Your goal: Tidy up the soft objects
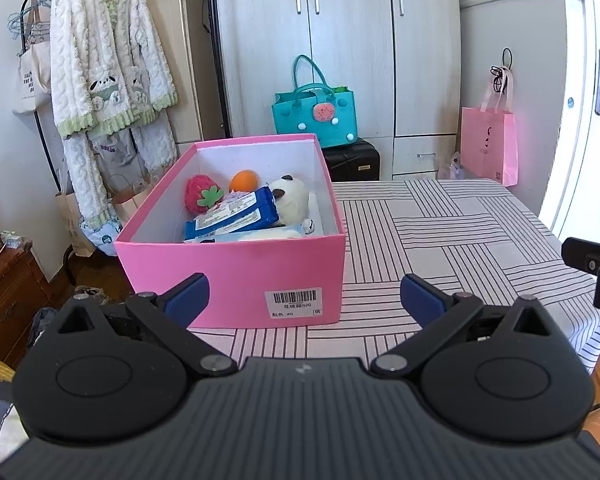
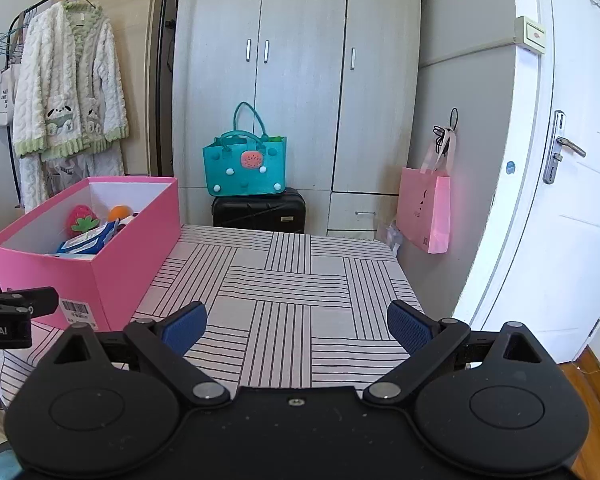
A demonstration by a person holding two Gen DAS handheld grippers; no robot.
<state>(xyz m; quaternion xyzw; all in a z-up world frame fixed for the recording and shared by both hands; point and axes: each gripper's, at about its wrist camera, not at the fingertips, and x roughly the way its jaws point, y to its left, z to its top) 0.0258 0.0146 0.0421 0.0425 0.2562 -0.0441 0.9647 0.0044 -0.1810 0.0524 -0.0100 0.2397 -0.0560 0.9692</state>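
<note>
While both grippers, left gripper [image 1: 304, 300] and right gripper [image 2: 296, 326], stand released and empty, we note the pink box [image 1: 236, 268] on the table [image 1: 460, 240]; only the left view shows its panda plush [image 1: 294, 200].

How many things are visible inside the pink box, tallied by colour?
In the pink box, from what the left wrist view shows:
Red: 1, the strawberry plush
Orange: 1, the orange ball
Blue: 1, the blue wipes pack
White: 1, the white panda plush
Pale blue-white: 1, a flat pack at the near wall
Total: 5 visible; anything beneath is hidden.
</note>
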